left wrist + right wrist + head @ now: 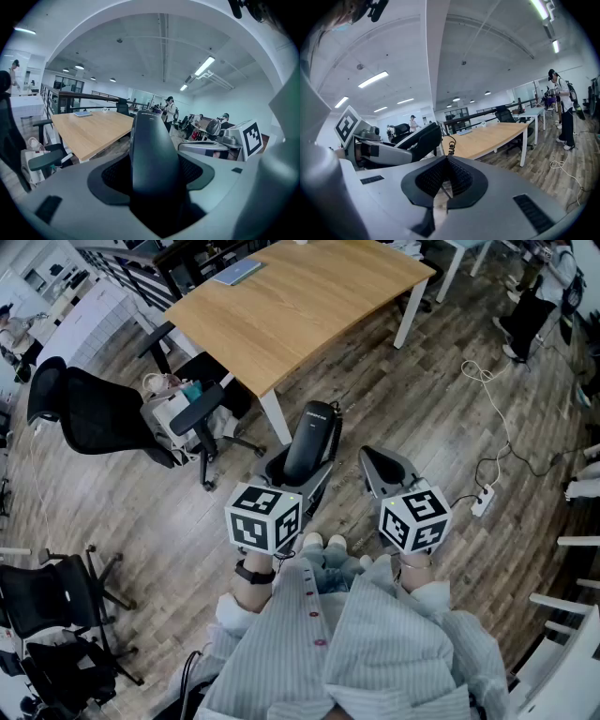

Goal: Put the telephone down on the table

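Well short of the far wooden surface [309,306], the left gripper [298,472] clasps the black telephone [314,427] for carrying; the right gripper [382,468] rides alongside, closed and empty.

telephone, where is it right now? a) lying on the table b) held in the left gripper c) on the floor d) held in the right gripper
b: the left gripper view shows the black telephone clamped between the jaws of the left gripper, short of the table, while the right gripper holds nothing.
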`<act>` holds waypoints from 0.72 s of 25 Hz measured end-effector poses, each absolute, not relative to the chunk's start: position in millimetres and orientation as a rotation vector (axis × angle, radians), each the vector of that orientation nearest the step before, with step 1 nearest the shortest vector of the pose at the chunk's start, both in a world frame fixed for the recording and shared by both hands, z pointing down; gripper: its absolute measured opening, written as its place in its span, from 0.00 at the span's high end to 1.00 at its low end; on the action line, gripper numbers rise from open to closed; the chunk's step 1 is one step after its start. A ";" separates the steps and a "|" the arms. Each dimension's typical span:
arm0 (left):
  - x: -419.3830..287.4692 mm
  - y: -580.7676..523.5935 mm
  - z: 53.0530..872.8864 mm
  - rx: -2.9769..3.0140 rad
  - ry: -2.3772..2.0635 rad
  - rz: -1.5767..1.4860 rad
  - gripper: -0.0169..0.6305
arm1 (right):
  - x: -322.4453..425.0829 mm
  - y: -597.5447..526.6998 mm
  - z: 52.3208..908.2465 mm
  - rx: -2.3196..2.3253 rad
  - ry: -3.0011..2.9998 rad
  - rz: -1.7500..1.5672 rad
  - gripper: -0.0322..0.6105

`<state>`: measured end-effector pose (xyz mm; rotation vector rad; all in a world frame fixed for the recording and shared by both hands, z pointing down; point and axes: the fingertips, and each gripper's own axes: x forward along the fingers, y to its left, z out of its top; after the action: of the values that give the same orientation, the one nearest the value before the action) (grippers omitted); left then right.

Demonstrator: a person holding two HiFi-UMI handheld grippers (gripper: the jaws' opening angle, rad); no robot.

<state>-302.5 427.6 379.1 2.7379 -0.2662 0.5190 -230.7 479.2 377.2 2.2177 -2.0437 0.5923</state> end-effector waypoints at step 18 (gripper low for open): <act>-292.8 444.6 378.1 2.757 -0.305 0.517 0.50 | -231.0 493.0 382.1 2.165 -2.108 0.605 0.90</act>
<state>-292.8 444.6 378.1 2.7566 -0.3047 0.5173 -231.0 493.0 382.1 2.1653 -2.1076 0.6050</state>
